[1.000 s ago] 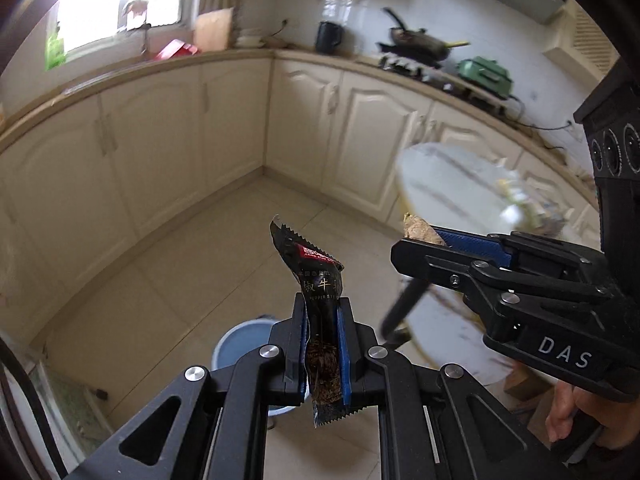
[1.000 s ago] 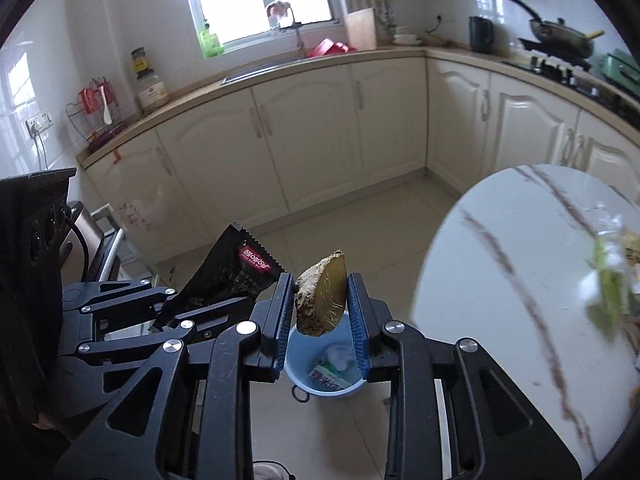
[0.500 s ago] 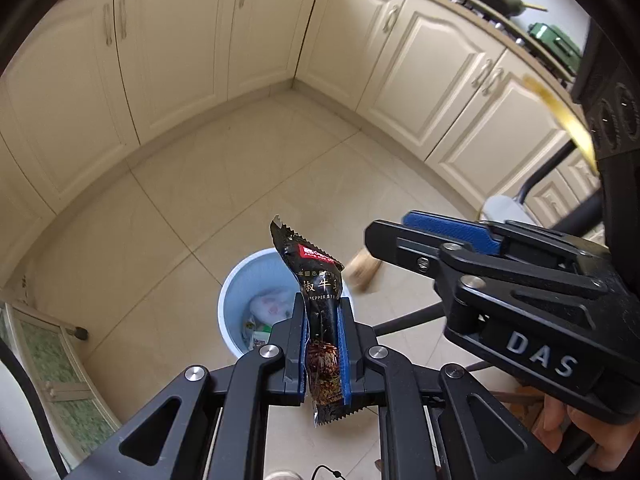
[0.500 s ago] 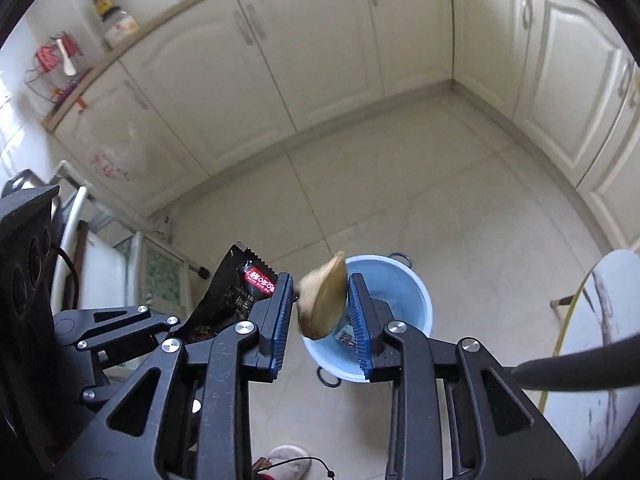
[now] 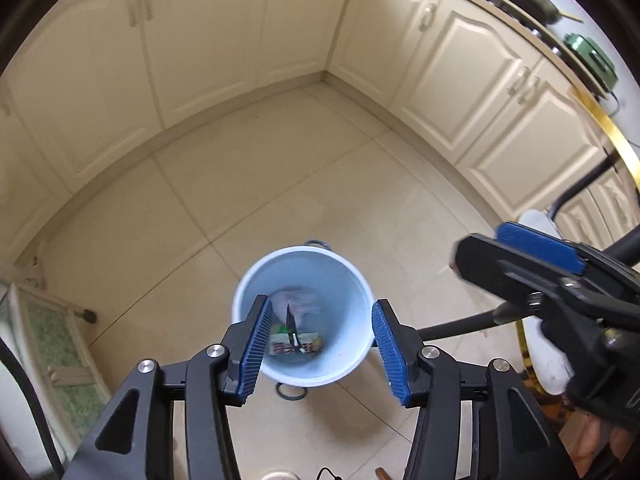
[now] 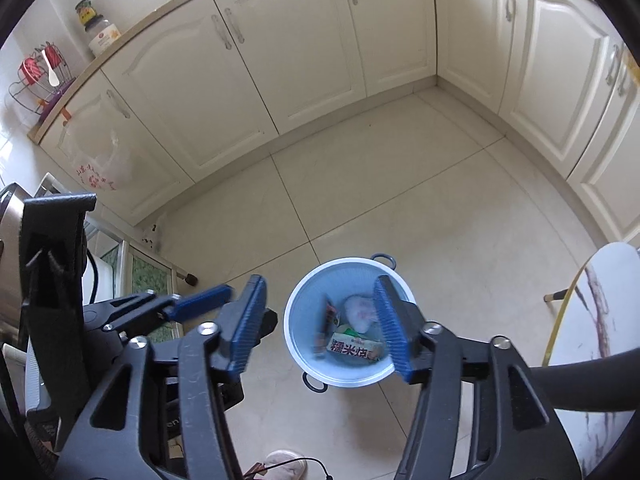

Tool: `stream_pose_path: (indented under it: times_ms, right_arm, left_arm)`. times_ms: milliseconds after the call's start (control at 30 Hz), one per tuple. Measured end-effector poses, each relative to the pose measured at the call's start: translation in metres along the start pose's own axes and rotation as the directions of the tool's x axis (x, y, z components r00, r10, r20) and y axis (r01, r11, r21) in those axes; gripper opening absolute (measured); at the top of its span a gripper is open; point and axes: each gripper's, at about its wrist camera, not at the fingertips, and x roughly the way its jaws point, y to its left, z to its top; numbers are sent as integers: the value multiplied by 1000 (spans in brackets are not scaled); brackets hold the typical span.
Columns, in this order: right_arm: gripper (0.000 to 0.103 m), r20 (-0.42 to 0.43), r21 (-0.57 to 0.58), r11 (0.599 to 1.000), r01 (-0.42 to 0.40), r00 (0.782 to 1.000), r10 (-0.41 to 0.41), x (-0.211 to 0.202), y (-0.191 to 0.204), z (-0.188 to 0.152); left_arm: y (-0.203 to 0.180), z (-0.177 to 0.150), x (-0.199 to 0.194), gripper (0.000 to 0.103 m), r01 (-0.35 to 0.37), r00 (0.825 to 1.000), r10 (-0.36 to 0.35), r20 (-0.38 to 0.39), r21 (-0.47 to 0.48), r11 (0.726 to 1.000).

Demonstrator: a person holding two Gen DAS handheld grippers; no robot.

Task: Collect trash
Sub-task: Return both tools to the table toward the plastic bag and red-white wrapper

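I look down on one tiled floor (image 5: pixel 280 184) edged by cream cabinets (image 6: pixel 256 80), and I count at least six doors in the right wrist view. One counter (image 6: pixel 80 76) runs above them, carrying one jar (image 6: pixel 96 28) with a yellow label too small for me to read and one wire rack (image 6: pixel 36 76) with red items. One clear plastic bag (image 6: pixel 100 160) with red characters I cannot make out hangs on a cabinet door. One marble-topped table (image 6: pixel 592 320) with a gold rim sits at the right edge. One pale blue bin (image 5: pixel 352 360) with two dark handles stands on the floor directly beneath both claws. My left claw (image 5: pixel 318 348) is released, its two blue pads spread wide with nothing between them; my right claw (image 6: pixel 324 330) is likewise released and empty. Each claw also shows in the other's view, the right one off to the side (image 5: pixel 536 248) and the left one low and beside mine (image 6: pixel 200 304). The trash is in the bin: I count one white crumpled wad (image 6: pixel 360 312), one green and white pack (image 6: pixel 354 348) printed with the Chinese characters 糯米 and more that blur, and one dark wrapper (image 5: pixel 292 328) seen edge-on, standing near the bin wall, its red print blurred in the right wrist view. One slipper (image 6: pixel 286 462) shows at the bottom edge.
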Motion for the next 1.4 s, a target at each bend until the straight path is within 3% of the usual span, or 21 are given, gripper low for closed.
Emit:
stream_pose_path:
  times_ms: [167, 333, 467, 567, 633, 767, 1000, 1133, 1200, 1300, 1400]
  right_arm:
    - [57, 53, -39, 999, -7, 999, 9, -33, 21, 0]
    - [67, 148, -90, 996, 9, 989, 4, -88, 47, -6]
    - [78, 242, -121, 992, 35, 970, -5, -147, 62, -17]
    - [94, 326, -123, 990, 74, 945, -30, -197, 71, -30]
    - [94, 368, -114, 989, 89, 929, -41, -228, 73, -41]
    - [99, 456, -88, 986, 145, 885, -89, -292, 75, -67]
    - [103, 587, 29, 966, 257, 777, -225, -395, 59, -131]
    - [103, 632, 106, 954, 282, 722, -284, -439, 45, -164]
    - [103, 647, 146, 935, 322, 684, -337, -460, 36, -178]
    - [103, 646, 212, 900, 380, 637, -421, -489, 15, -193]
    - [103, 643, 264, 880, 394, 608, -465, -511, 0, -207]
  left_arm:
    - [4, -6, -47, 52, -72, 993, 78, 90, -75, 995]
    - [-3, -21, -117, 67, -126, 962, 148, 230, -108, 986]
    - [-31, -38, -164, 74, -116, 936, 142, 323, -98, 988]
    - [-64, -58, -196, 82, -87, 911, 110, 397, -76, 993]
    - [-83, -74, -215, 85, -65, 892, 82, 445, -54, 996]
    - [-110, -122, -254, 90, -62, 852, 59, 520, -11, 998]
    - [-187, -207, -301, 101, -104, 742, 13, 670, 96, 990]
    - [-219, -264, -319, 102, -97, 683, -55, 728, 165, 981]
    - [-236, -289, -323, 102, -84, 670, -96, 736, 204, 975]
    - [-251, -307, -317, 102, -72, 671, -143, 728, 256, 964]
    - [-272, -322, -315, 102, -67, 674, -186, 715, 310, 948]
